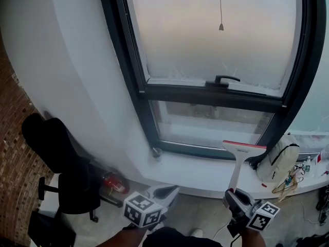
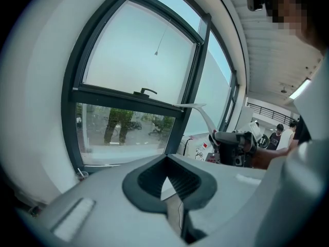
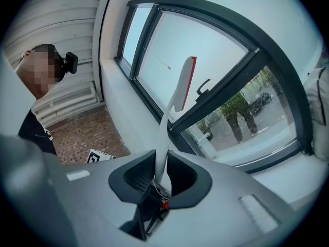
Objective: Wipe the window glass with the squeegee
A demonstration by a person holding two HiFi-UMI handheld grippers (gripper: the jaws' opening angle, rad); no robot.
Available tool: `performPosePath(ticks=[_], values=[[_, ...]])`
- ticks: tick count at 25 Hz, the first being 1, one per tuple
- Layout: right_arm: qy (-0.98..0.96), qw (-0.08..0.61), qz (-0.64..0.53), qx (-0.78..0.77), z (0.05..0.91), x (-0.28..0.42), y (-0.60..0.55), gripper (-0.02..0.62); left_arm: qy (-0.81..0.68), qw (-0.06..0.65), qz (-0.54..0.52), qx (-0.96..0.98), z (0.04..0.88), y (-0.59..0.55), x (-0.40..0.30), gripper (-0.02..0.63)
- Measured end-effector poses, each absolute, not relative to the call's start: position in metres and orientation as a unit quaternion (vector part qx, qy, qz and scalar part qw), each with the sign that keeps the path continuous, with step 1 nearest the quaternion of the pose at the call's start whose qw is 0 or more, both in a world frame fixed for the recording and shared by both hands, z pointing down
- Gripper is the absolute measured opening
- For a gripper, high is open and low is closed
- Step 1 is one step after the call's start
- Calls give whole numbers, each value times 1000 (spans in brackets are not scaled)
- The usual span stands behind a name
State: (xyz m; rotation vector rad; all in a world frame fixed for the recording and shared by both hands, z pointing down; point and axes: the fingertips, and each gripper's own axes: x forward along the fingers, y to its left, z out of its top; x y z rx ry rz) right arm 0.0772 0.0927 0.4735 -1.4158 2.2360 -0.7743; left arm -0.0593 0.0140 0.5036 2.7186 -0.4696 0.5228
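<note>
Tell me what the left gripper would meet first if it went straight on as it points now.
Probably the lower pane, near the dark post at its right. Nothing shows between the left gripper and that pane, though depth is hard to judge.

No words, numbers or brand names legible anywhere. Cube on left gripper [image 1: 165, 191]: black-and-white square marker patterns, no letters. Cube on right gripper [image 1: 232, 195]: same kind of square patterns. White bag [image 2: 197, 149]: small dark and red printed marks, too small to read. Red fire extinguisher [image 1: 114, 183]: label illegible.
</note>
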Motion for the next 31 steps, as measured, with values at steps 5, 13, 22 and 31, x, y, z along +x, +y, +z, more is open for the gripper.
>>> performPosePath(ticks=[5, 13, 22, 31], values=[[798, 180, -266, -509, 470, 54, 85, 86, -150, 158, 184, 959, 495, 2, -78, 0], [788, 166, -261, -532, 477, 22, 61, 86, -126, 155, 198, 959, 502, -19, -107, 0], [776, 165, -260, -550, 482, 11, 46, 84, -108, 153, 192, 963, 500, -34, -117, 0], [778, 160, -260, -549, 484, 3, 38, 84, -112, 154, 190, 963, 500, -45, -125, 0]])
